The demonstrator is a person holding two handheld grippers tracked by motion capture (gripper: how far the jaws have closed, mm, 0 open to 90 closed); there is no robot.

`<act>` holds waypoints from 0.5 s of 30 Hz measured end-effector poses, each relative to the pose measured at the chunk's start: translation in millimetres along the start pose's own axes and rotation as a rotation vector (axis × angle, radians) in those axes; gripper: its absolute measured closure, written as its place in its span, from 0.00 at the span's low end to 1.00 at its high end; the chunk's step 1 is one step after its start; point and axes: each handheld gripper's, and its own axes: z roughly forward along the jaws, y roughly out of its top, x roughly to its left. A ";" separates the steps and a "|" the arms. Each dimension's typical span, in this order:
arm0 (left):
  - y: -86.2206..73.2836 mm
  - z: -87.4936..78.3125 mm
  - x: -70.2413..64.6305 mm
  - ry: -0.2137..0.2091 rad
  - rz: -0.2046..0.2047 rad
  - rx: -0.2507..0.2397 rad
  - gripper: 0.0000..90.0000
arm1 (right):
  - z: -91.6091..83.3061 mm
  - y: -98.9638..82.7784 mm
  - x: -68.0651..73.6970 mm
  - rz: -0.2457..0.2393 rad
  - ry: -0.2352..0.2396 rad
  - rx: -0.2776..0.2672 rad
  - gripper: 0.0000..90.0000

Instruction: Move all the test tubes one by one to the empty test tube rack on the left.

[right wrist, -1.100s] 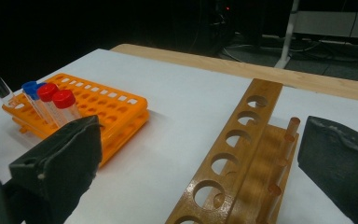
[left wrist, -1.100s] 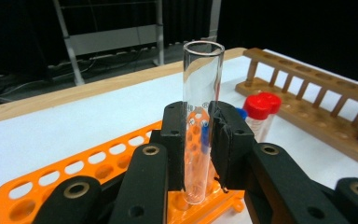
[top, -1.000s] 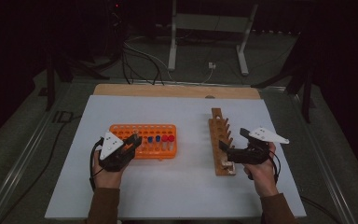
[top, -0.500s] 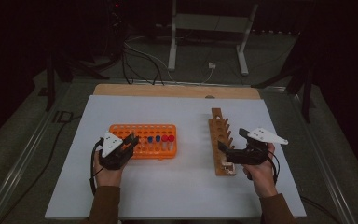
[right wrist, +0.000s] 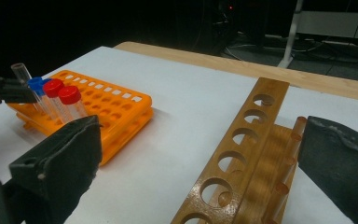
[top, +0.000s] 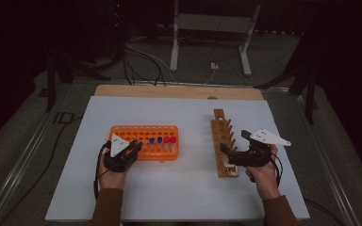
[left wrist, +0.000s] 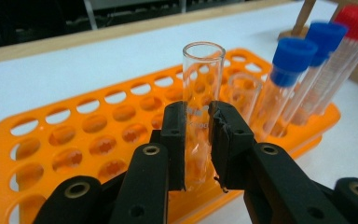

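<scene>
White table | glass tube — upright, mouth up | left tool clamping

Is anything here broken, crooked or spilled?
Nothing spilled or tipped. One oddity: a pad on the left tongs looks chipped and ragged along its inner edge, where it clamps the uncapped glass tube standing upright in the orange rack.

My left gripper clamps upright open glass tube over orange rack. Beside it: empty glass tube, two blue-capped tubes, one red-capped tube in rack.
</scene>
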 end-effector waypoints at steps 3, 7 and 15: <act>-1.4 2.4 0.1 -0.002 0.000 0.029 0.86 | 0.0 -0.4 -0.8 0.002 0.002 -0.001 0.00; -1.7 4.3 -0.4 -0.006 -0.003 0.051 0.86 | 0.4 -1.1 -1.1 0.002 0.003 0.002 0.00; -2.8 6.4 -0.9 -0.009 0.000 0.093 0.86 | 3.0 -3.0 1.1 -0.002 0.007 0.012 0.00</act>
